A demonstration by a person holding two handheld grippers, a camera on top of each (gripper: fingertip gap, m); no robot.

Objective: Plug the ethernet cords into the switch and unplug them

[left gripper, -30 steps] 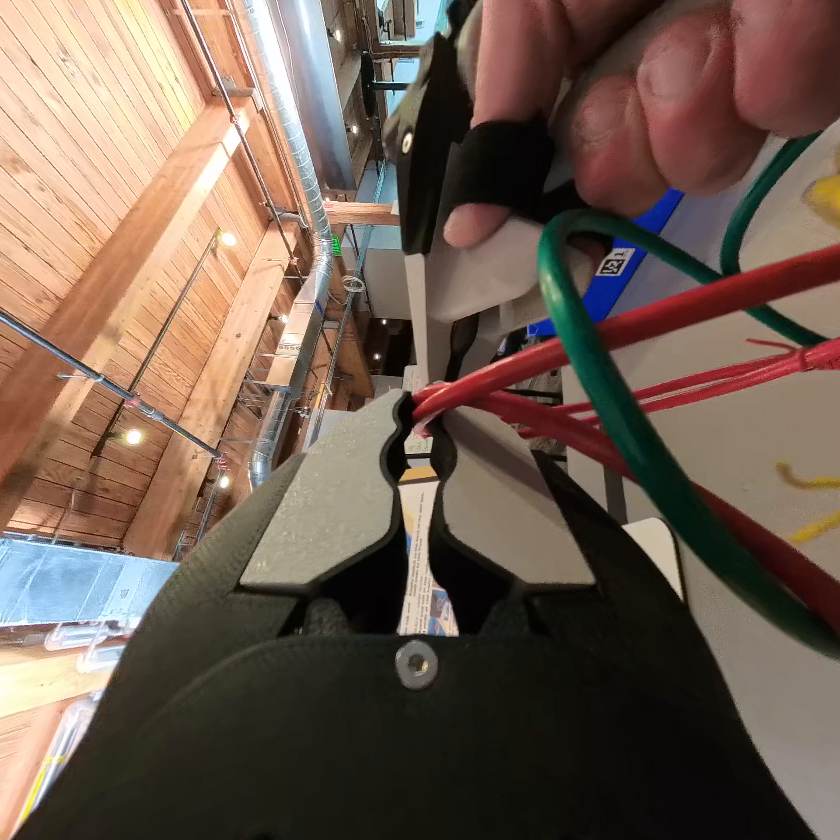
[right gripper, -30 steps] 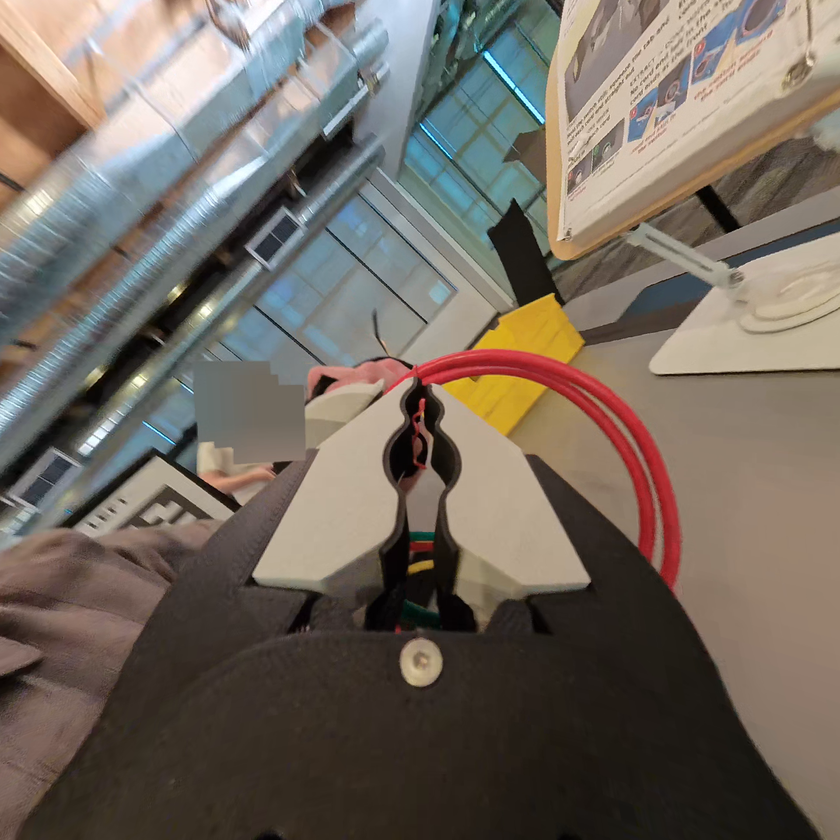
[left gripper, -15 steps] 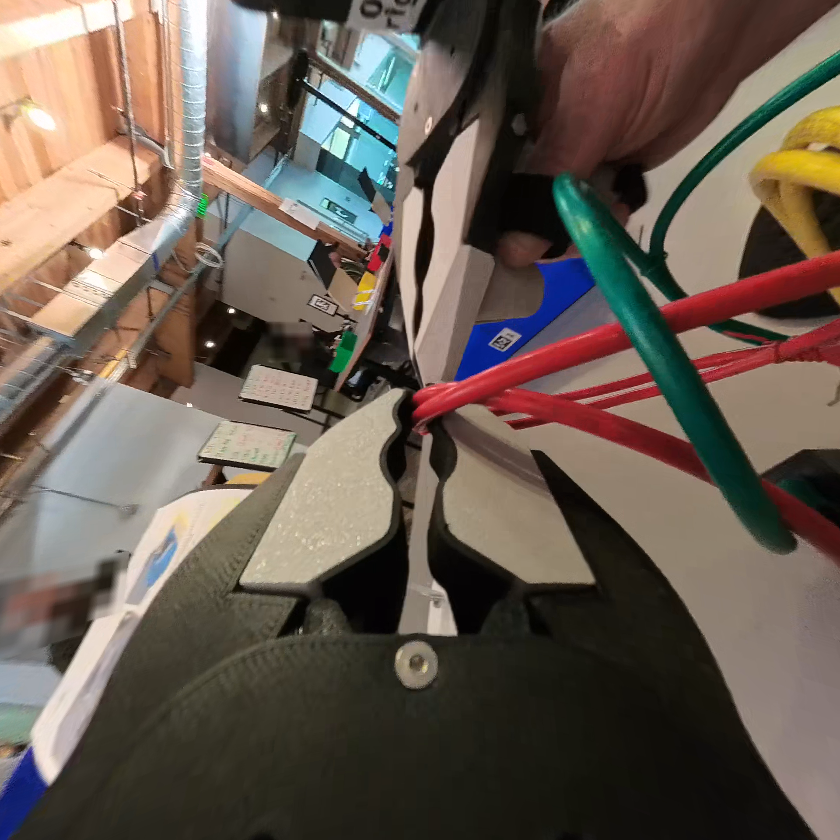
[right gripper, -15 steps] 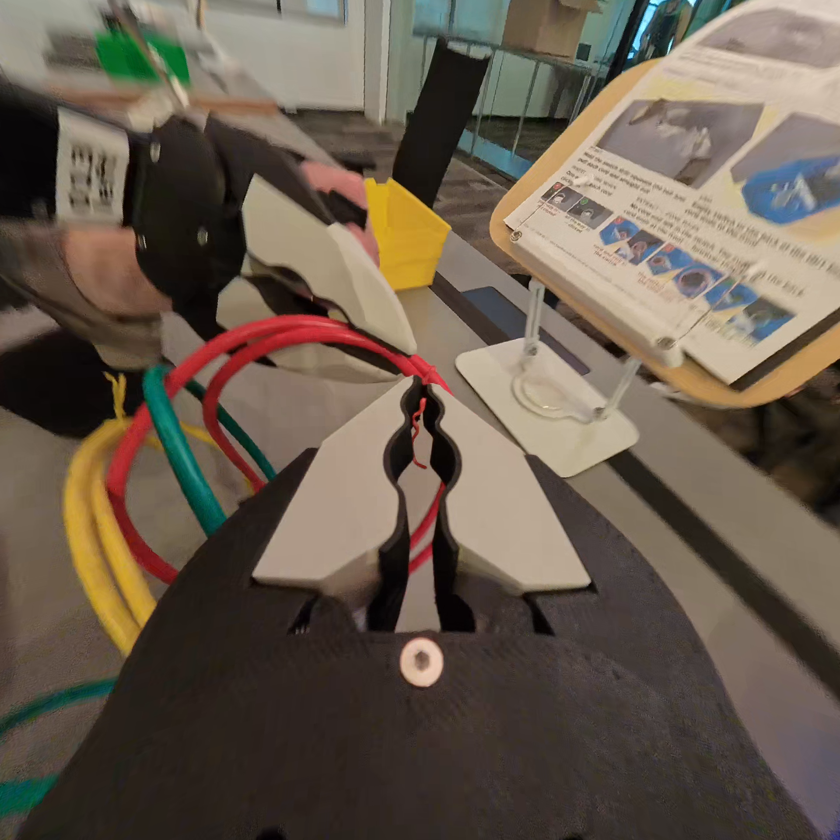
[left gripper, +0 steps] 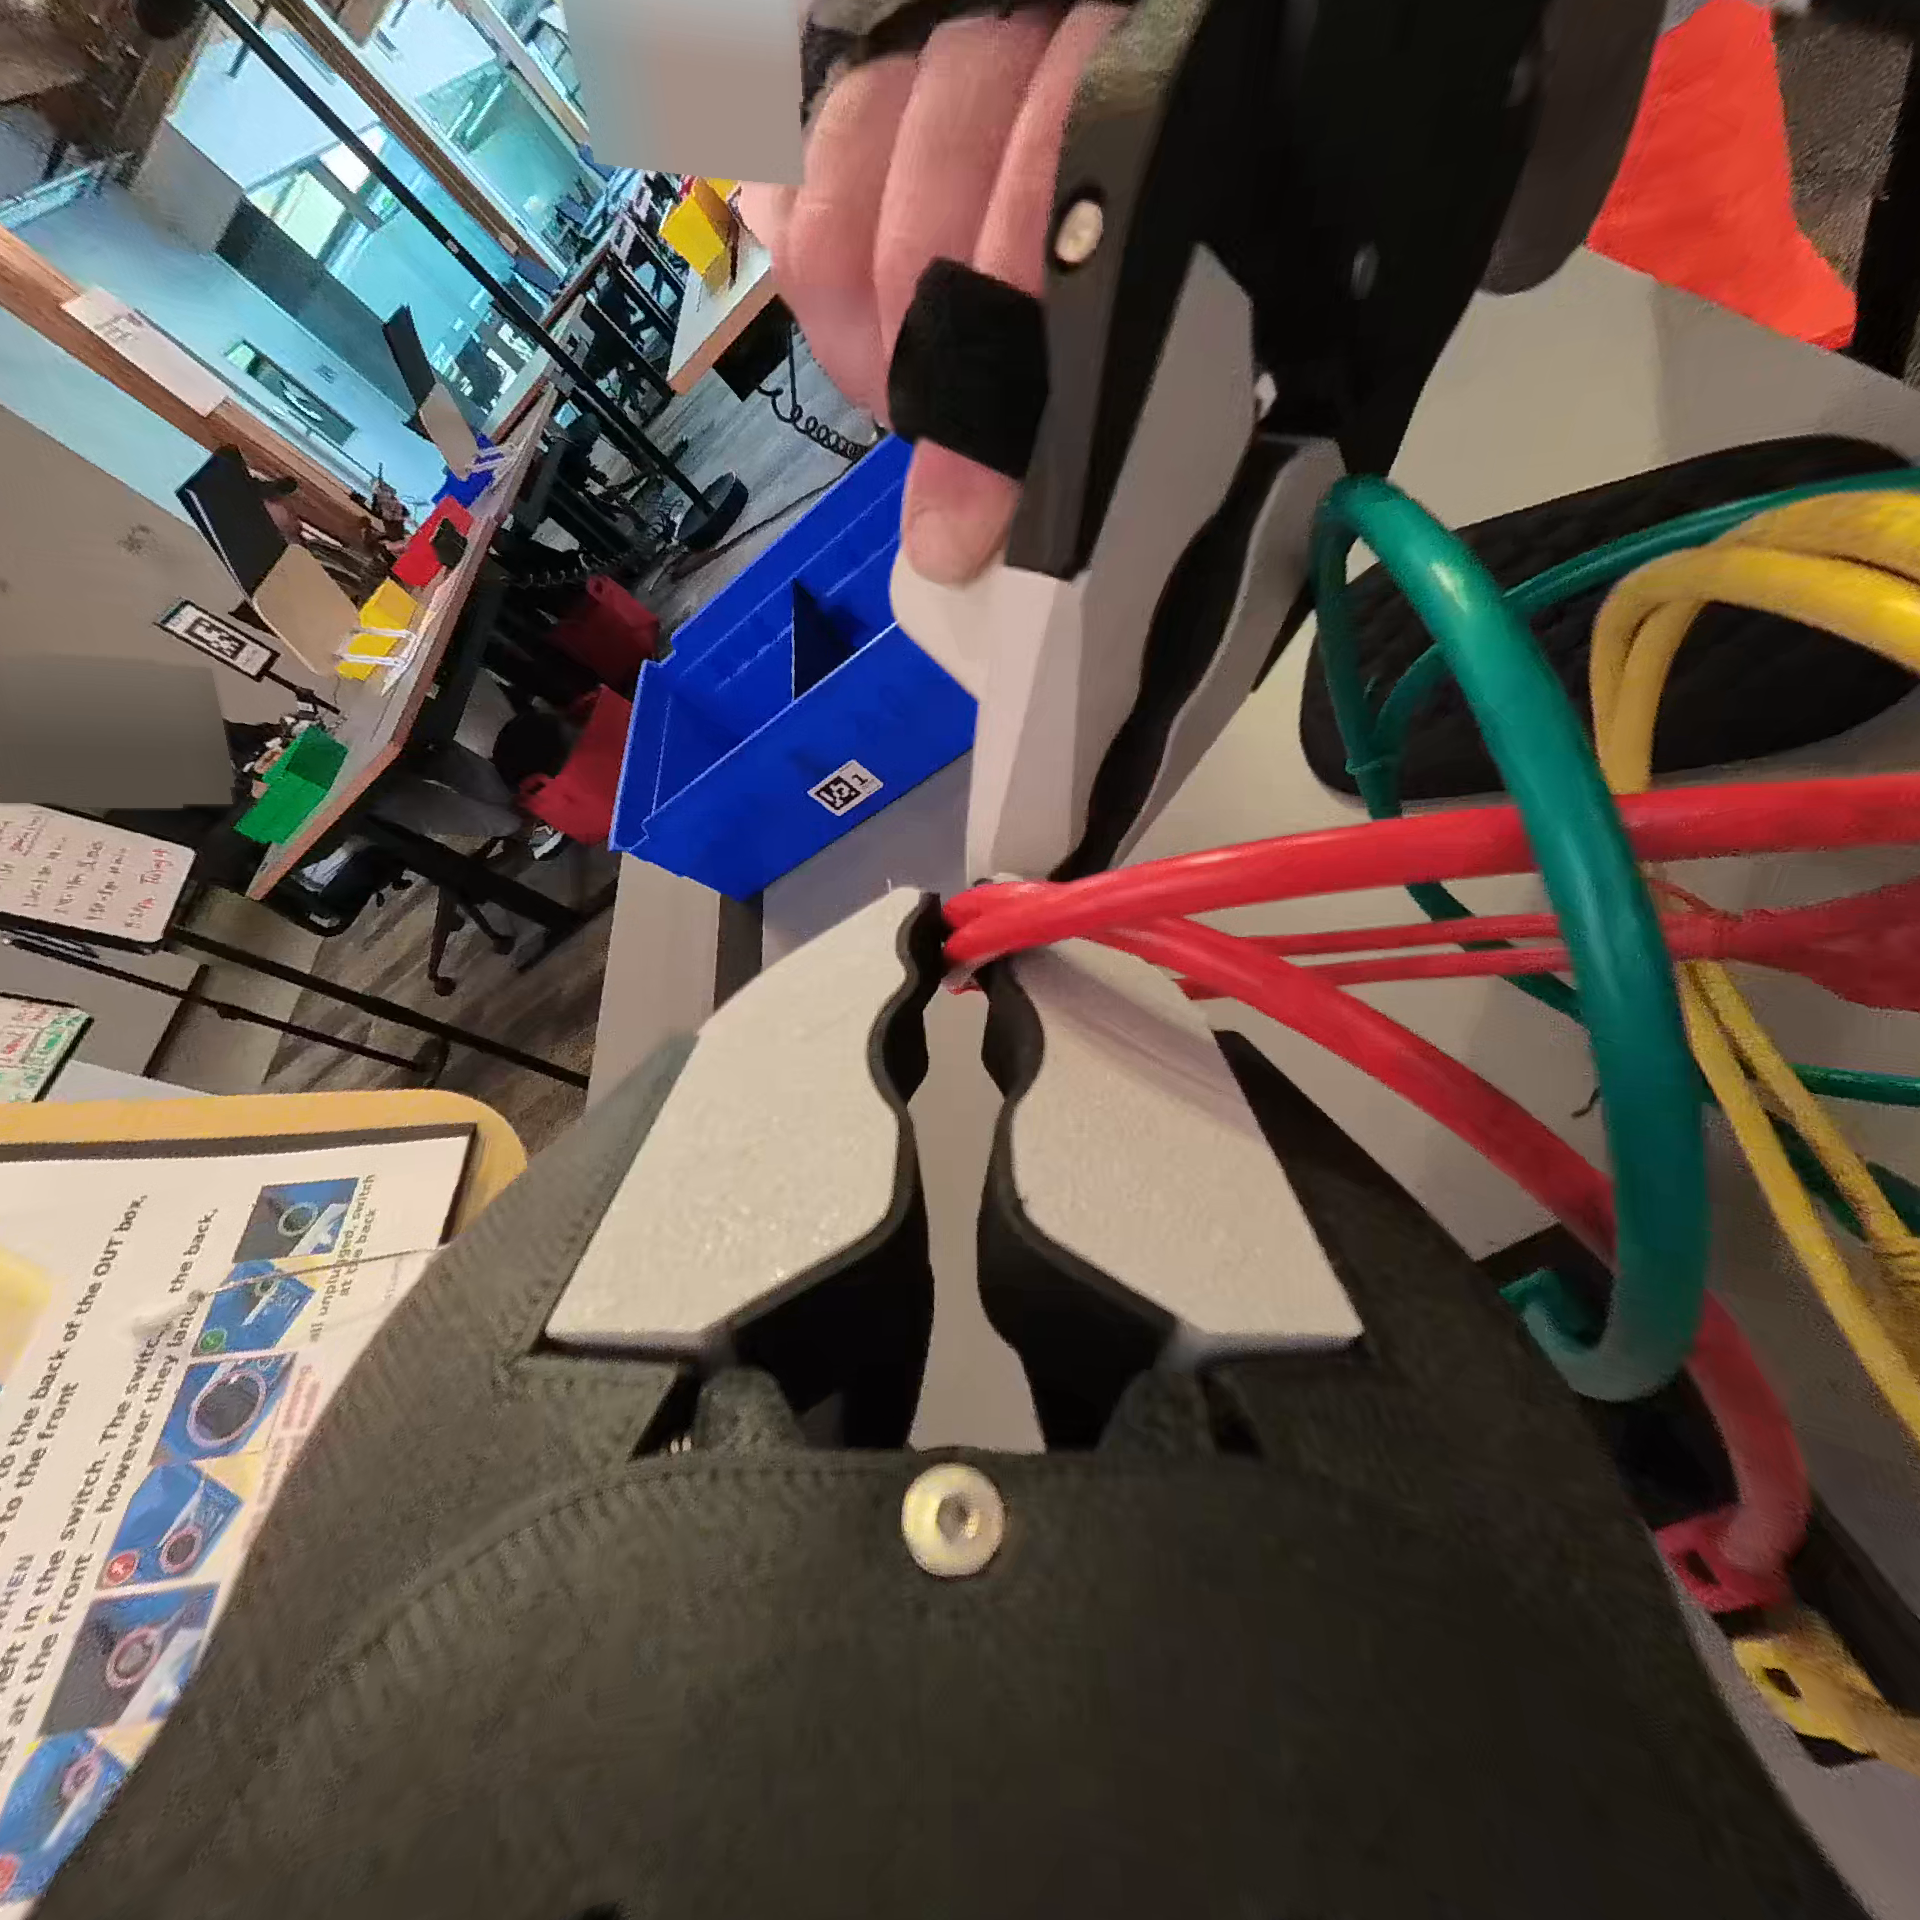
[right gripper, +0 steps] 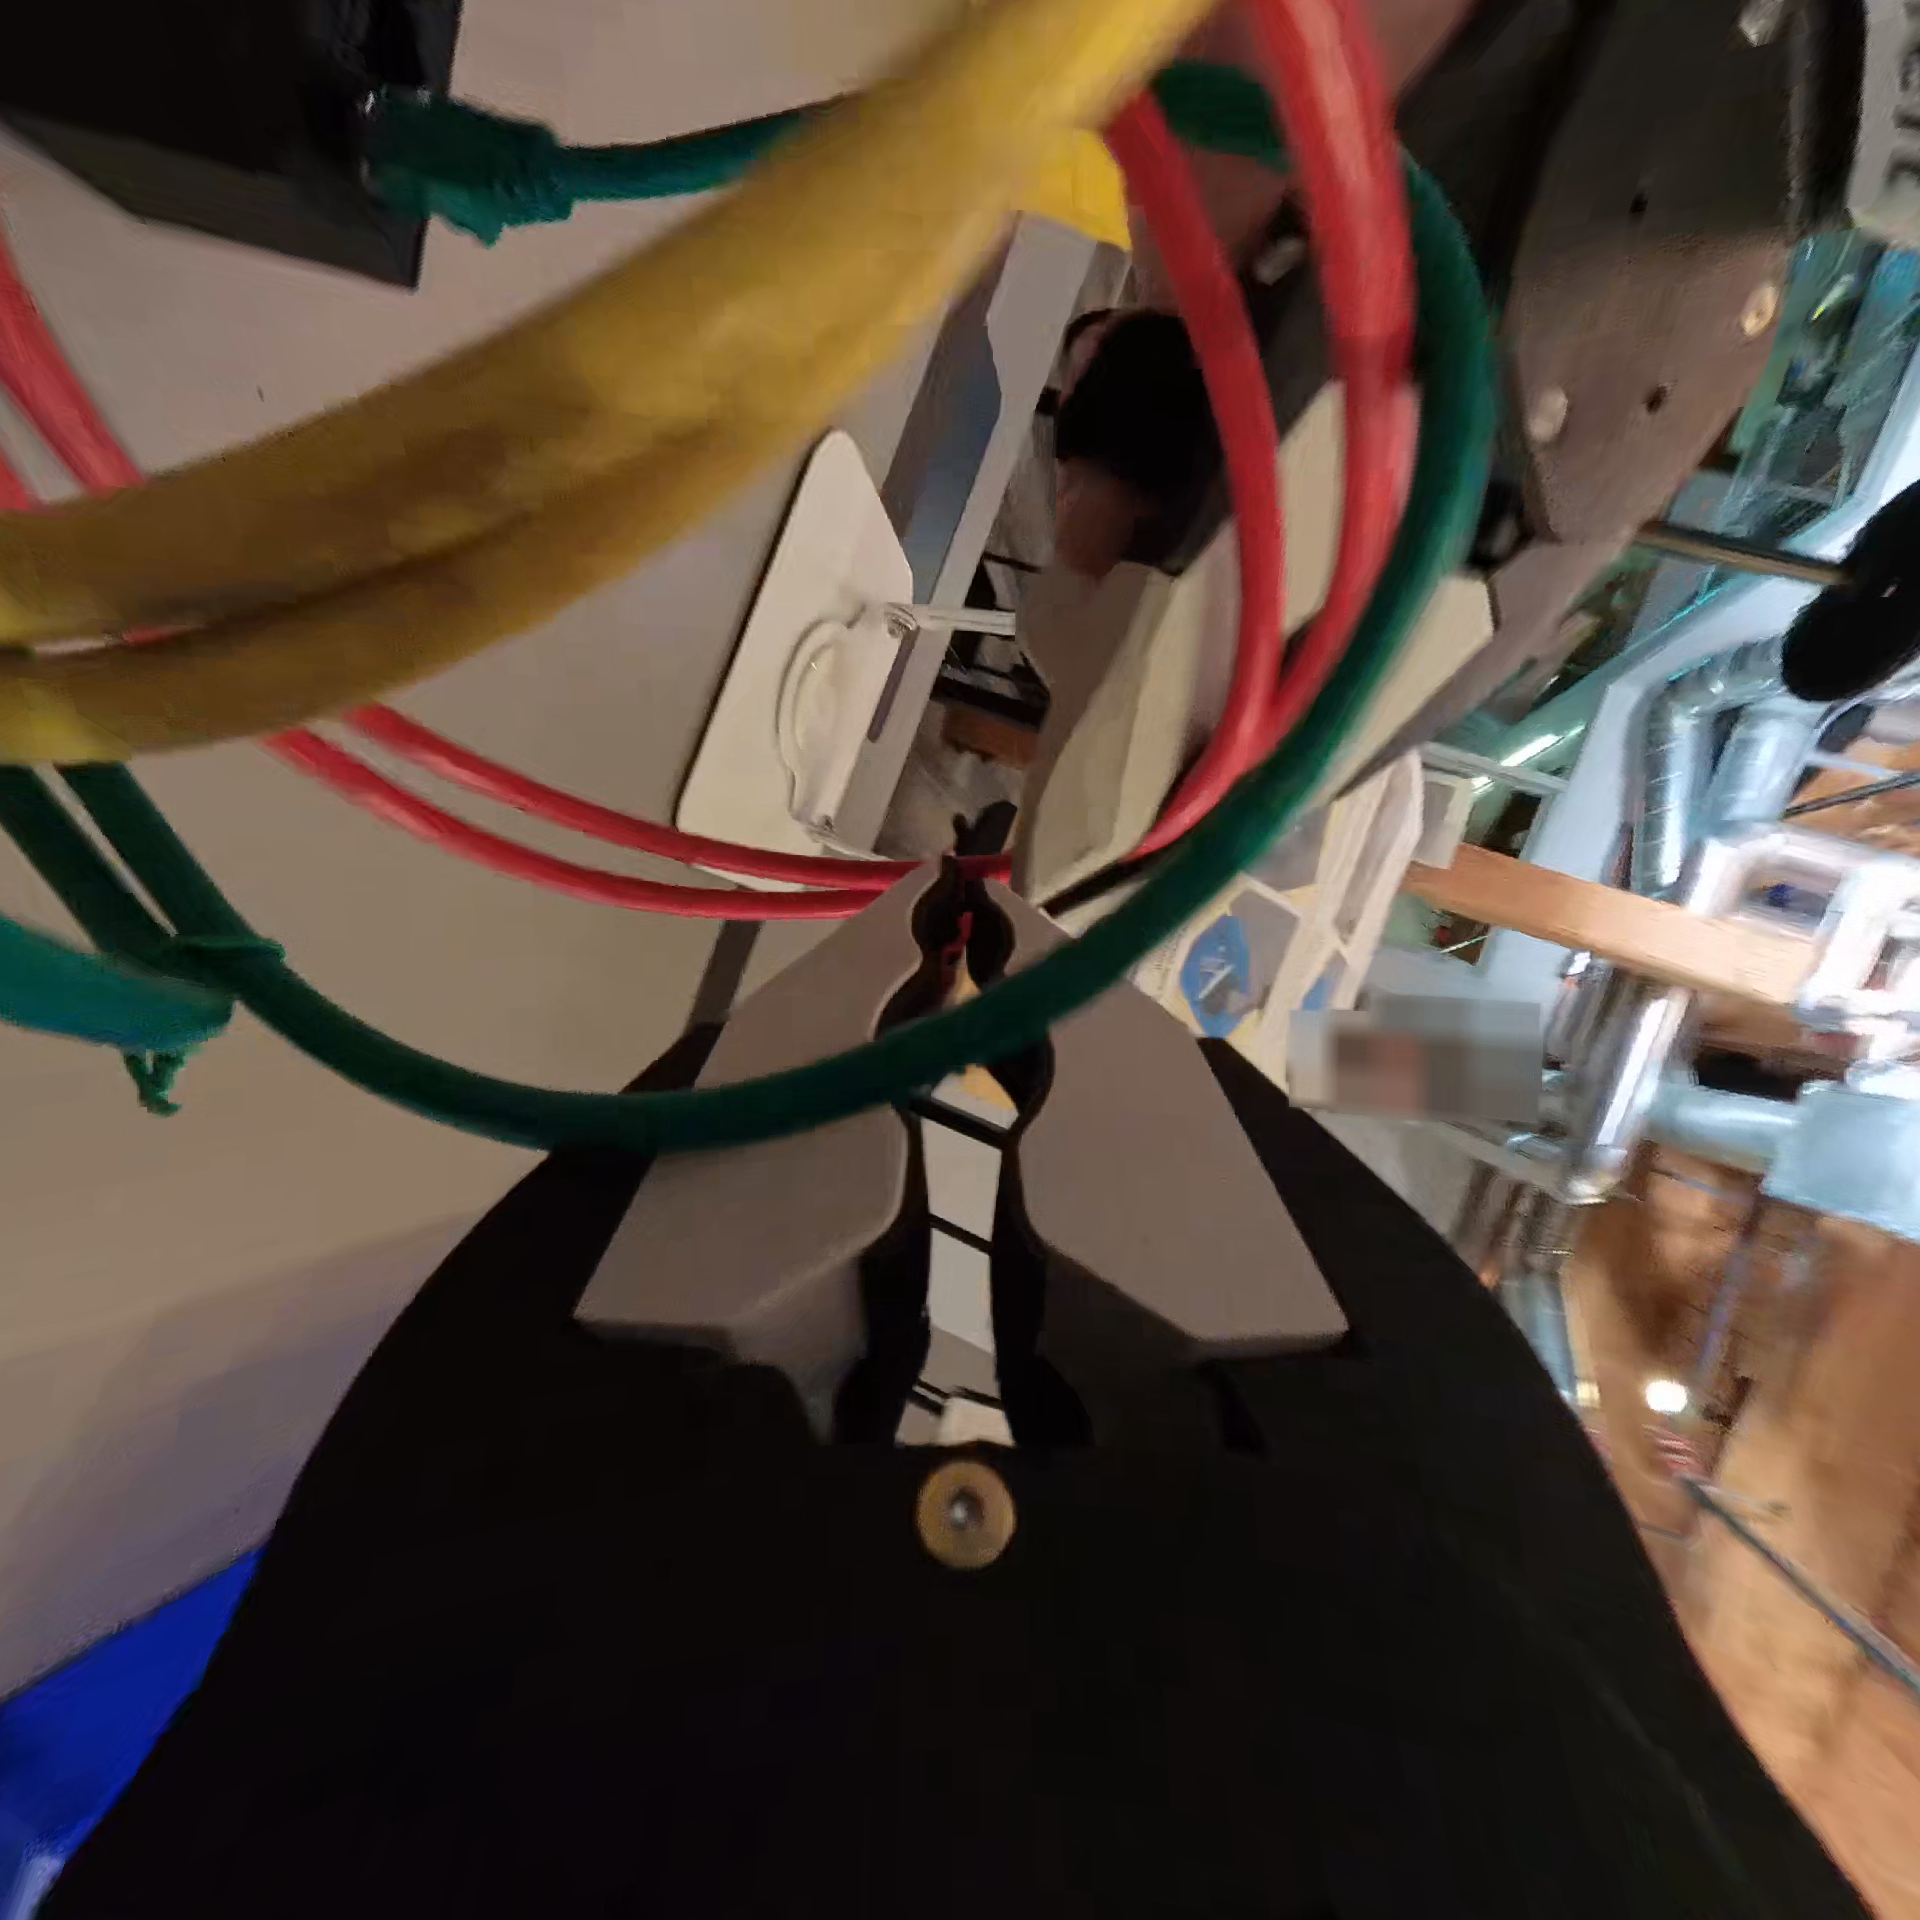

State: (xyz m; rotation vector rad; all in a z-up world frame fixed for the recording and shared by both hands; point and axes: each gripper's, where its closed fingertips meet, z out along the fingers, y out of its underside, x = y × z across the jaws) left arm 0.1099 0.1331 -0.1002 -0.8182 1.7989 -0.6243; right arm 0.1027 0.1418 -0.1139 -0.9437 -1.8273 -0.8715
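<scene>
Both grippers pinch the same coiled red cord (left gripper: 1351, 847) at their tips, almost tip to tip. My left gripper (left gripper: 961, 935) is shut on the coil. My right gripper (right gripper: 961, 904) is shut on the red cord (right gripper: 582, 821) too, and it shows in the left wrist view (left gripper: 1039, 748), held by a hand. A green cord (left gripper: 1558, 810) loops over the red one and lies across the right gripper's fingers (right gripper: 790, 1122). Yellow cords (left gripper: 1766, 613) hang at right. A black switch (right gripper: 208, 135) holds a green plug (right gripper: 468, 187). Red (left gripper: 1714, 1558) and yellow (left gripper: 1808, 1683) plugs sit in the switch at lower right.
A blue bin (left gripper: 790, 707) stands on the grey table (left gripper: 1558, 374) beyond the grippers. An instruction sheet on a wooden board (left gripper: 156, 1351) is at lower left, and its white stand base (right gripper: 810, 665) lies on the table. A black mat (left gripper: 1683, 665) lies under the cords. Left and right tips are no more than a few centimetres apart.
Both grippers have kept their hold on the red cord while turning. The left view swung from ceiling to table and bin. The right view rolled, and the yellow and green cords now cross it.
</scene>
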